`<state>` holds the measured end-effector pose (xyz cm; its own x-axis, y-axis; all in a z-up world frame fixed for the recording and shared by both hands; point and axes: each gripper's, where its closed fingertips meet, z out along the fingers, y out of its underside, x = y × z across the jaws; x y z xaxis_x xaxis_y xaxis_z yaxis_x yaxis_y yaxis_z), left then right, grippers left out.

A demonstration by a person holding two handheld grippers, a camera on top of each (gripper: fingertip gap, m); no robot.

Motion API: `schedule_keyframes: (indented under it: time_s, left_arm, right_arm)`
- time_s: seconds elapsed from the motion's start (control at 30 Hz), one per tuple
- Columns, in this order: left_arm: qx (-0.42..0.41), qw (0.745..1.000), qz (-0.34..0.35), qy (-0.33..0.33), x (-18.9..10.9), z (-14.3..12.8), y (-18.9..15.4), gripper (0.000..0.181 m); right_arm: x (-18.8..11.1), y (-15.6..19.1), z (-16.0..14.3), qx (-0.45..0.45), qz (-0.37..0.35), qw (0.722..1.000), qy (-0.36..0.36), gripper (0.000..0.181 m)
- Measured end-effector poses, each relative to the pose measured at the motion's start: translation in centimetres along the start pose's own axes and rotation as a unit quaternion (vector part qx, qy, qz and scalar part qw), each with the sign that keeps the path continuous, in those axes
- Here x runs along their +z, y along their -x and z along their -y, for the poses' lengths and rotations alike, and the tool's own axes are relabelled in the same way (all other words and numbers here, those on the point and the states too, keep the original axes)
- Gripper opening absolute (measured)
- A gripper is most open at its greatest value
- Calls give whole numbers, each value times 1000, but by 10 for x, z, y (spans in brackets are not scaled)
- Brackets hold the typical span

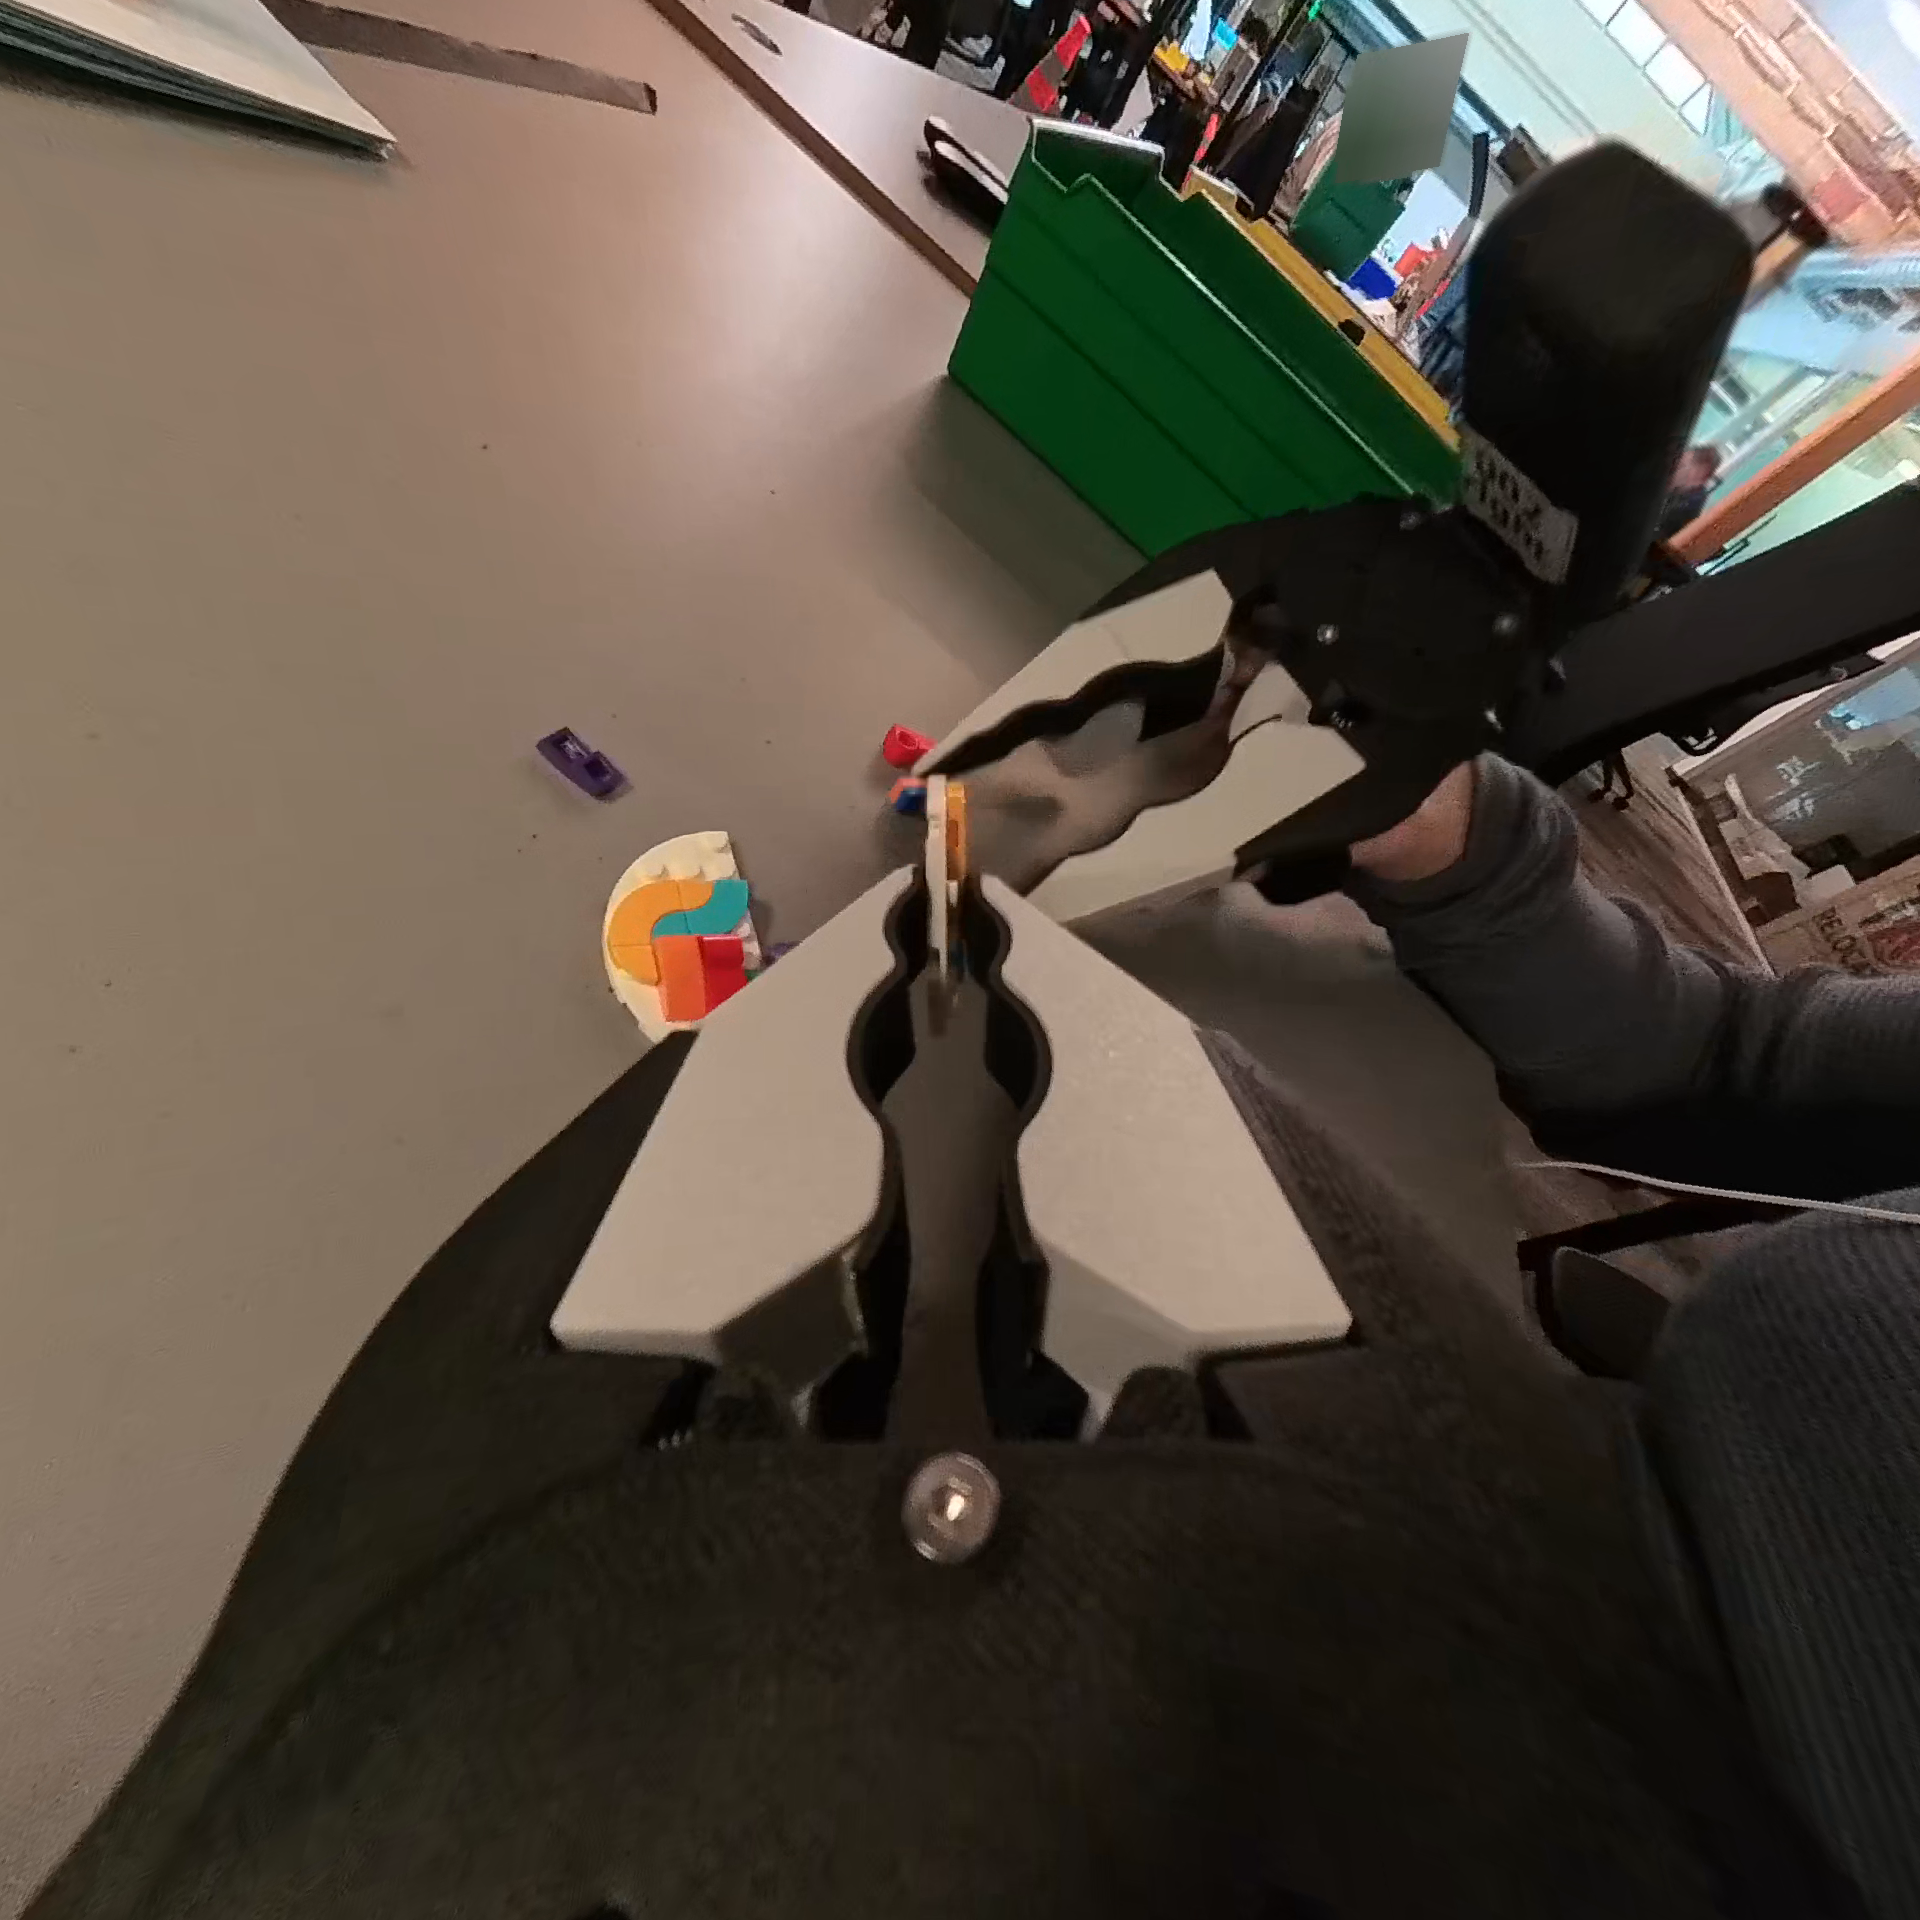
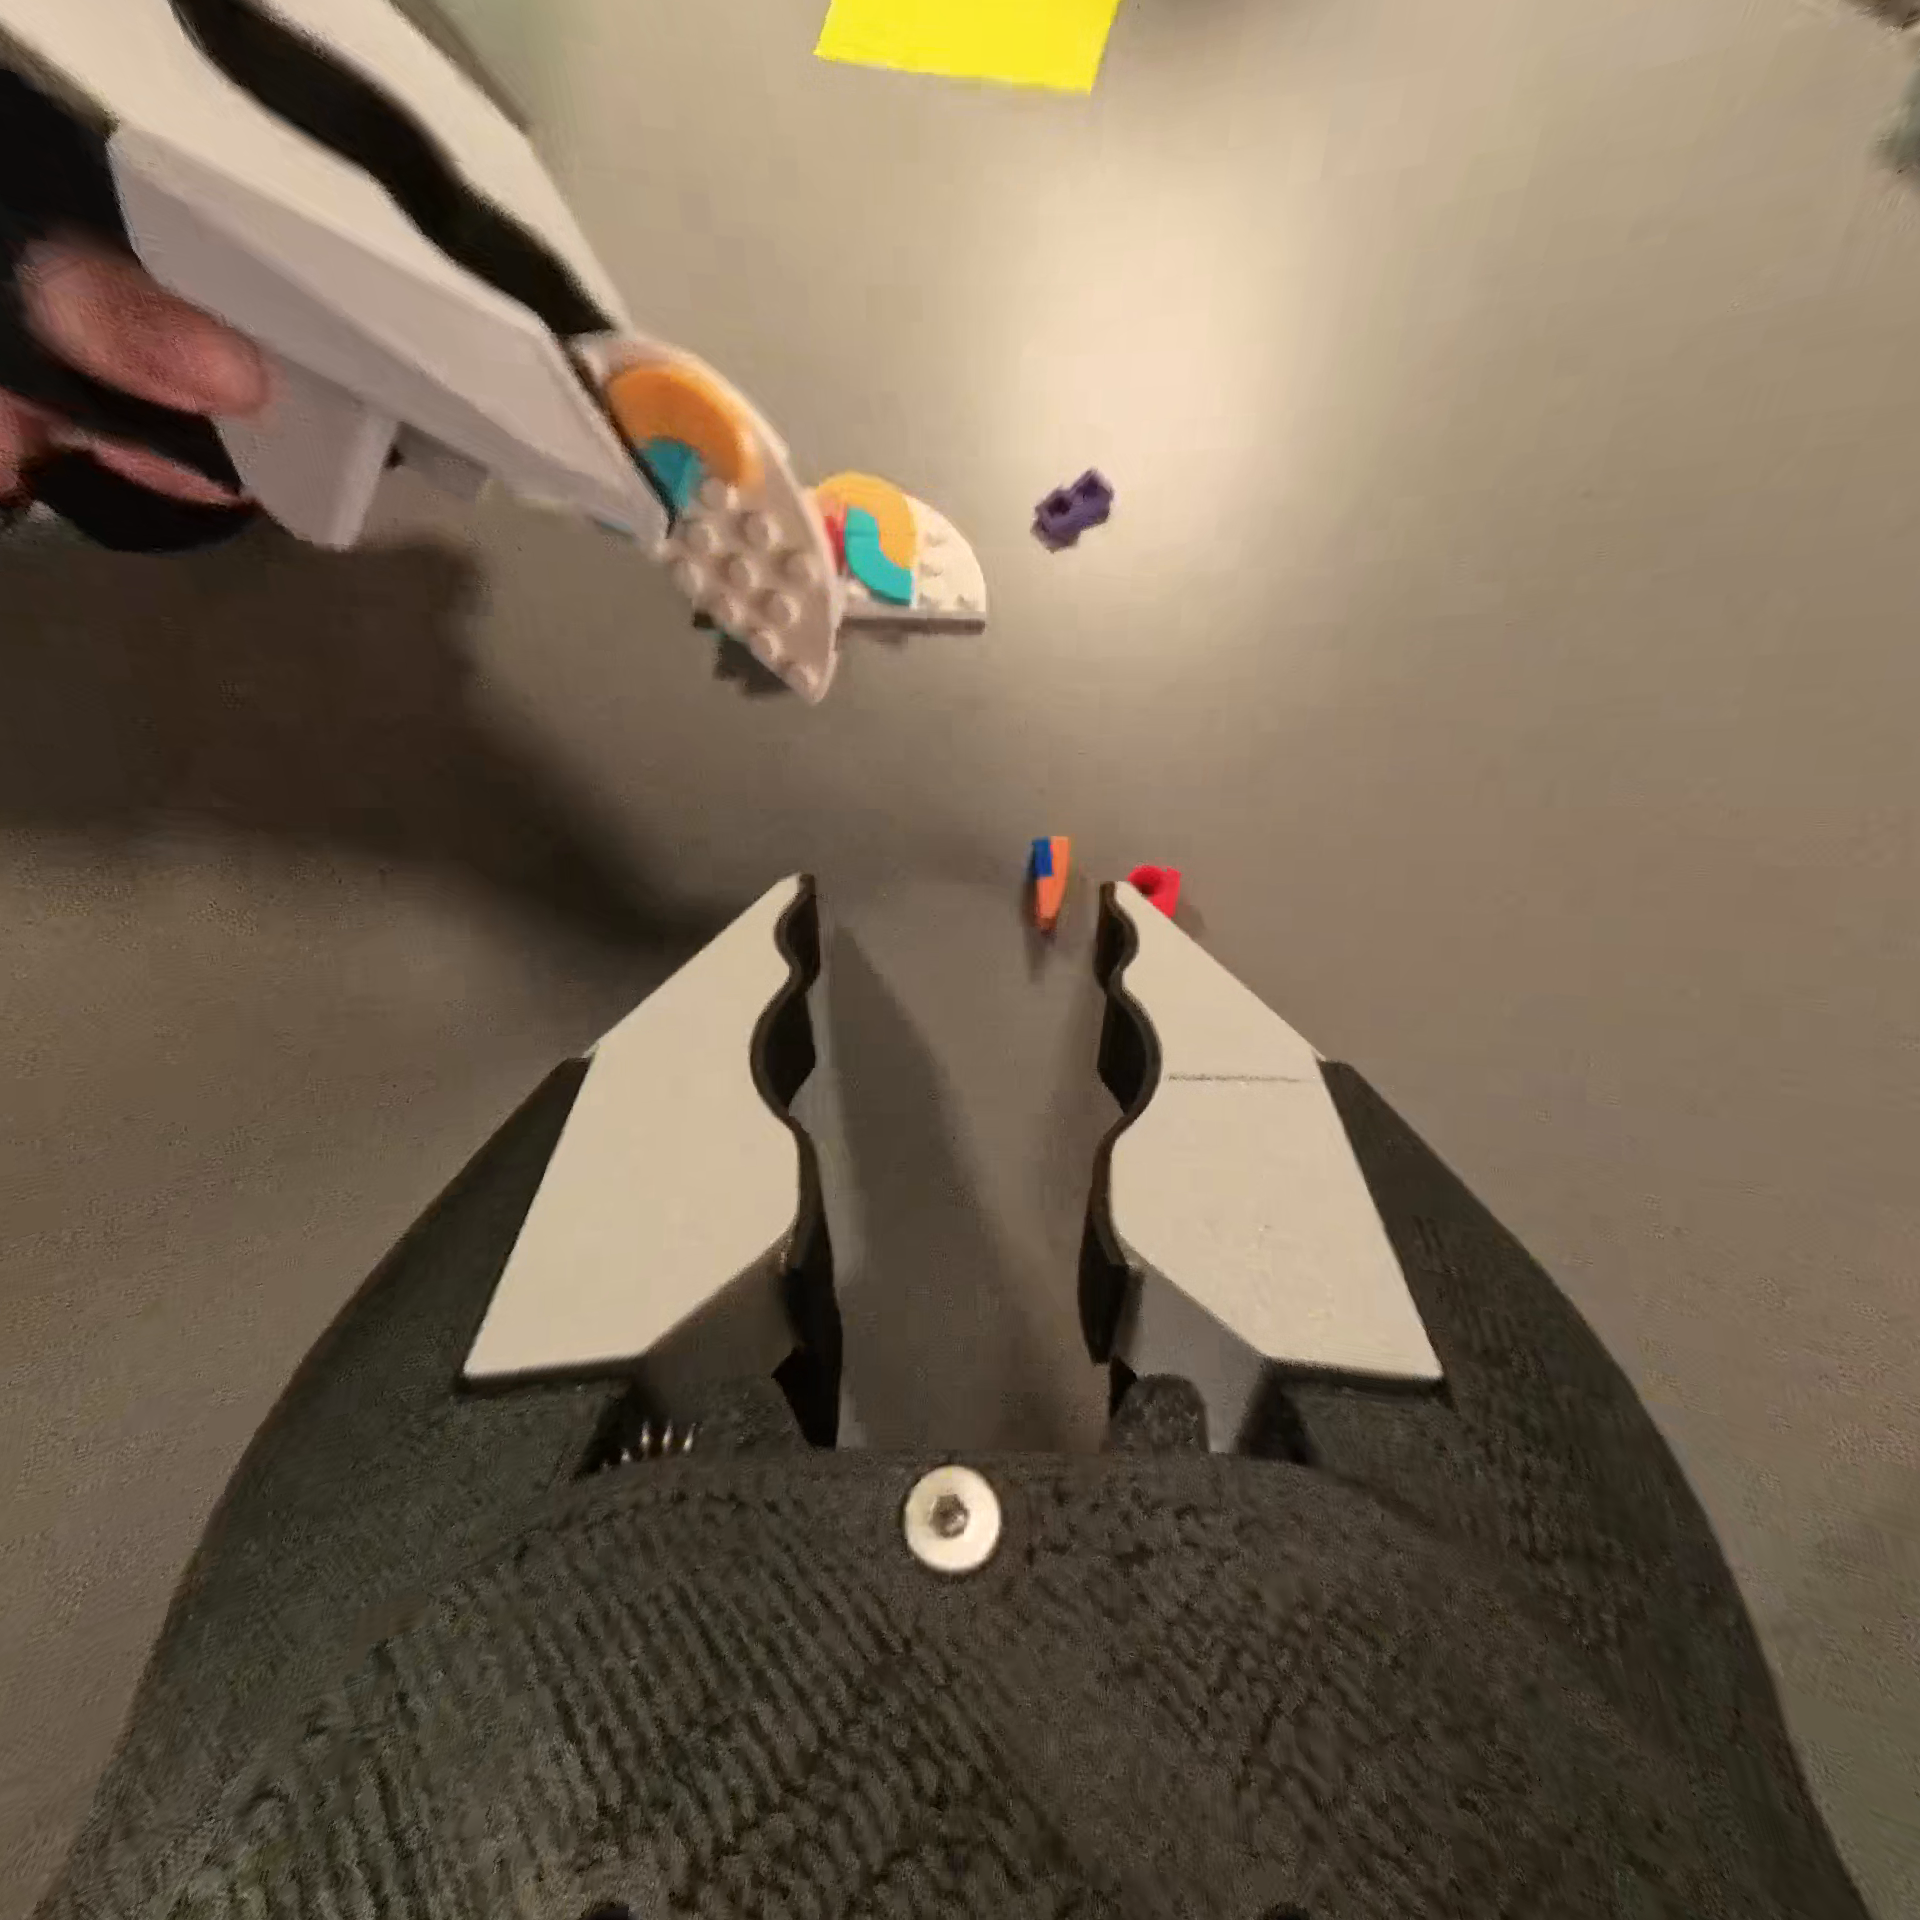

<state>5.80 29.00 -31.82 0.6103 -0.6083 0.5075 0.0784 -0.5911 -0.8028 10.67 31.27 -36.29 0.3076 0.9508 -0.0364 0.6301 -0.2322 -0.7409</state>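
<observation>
Left gripper (image 1: 948, 914): its grey fingers (image 1: 790, 1091) are clamping edge-on a thin white plate piece (image 1: 943, 883) with orange and teal tiles, at the frame's centre; in the right wrist view that gripper (image 2: 613, 436) is reaching in from the upper left, holding the studded plate (image 2: 748, 561) off the tabletop (image 2: 1455, 520).
Right gripper (image 2: 961, 899): its fingers (image 2: 665, 1164) are standing wide apart, gripping nothing, hovering over the tabletop.
Nearest to right gripper: a small blue-and-orange piece (image 2: 1049, 883) is lying just beyond the tips; a red piece (image 2: 1156, 888) is sitting beside the right fingertip.
Other pieces: a second half-round build (image 2: 904, 561) is lying at upper centre, a purple brick (image 2: 1073, 507) to its right.
Background: green bins (image 1: 1143, 343) are standing at the upper right of the left wrist view; a yellow sheet (image 2: 966, 42) is lying at the top of the right wrist view.
</observation>
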Motion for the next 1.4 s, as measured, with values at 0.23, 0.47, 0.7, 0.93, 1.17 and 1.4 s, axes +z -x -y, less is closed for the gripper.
schedule_keyframes:
  time_s: [0.23, 0.47, 0.7, 0.93, 1.17, 1.4]
  left_arm:
    - [2, 999, -33, 8, 5, -3, -13, 5]
    - [17, 998, -54, 32, 11, -11, -24, 5]
    - [29, 997, -48, 46, 12, -15, -24, 5]
    - [59, 996, -34, 63, 13, -20, -25, 5]
    - [32, 998, 36, 45, 5, -13, 1, 4]
    - [29, 999, -19, 36, 7, -10, -16, 5]
  right_arm:
    - [-31, 16, 51, -133, -36, 978, -154, 27]
    - [-22, 36, 51, -311, -107, 935, -132, 13]
    - [-21, 40, 51, -344, -118, 922, -131, 3]
    - [-19, 43, 49, -341, -105, 924, -135, 4]
    - [-33, 45, 59, -358, -145, 907, -169, 0]
    - [-23, 37, 51, -320, -111, 928, -156, 7]
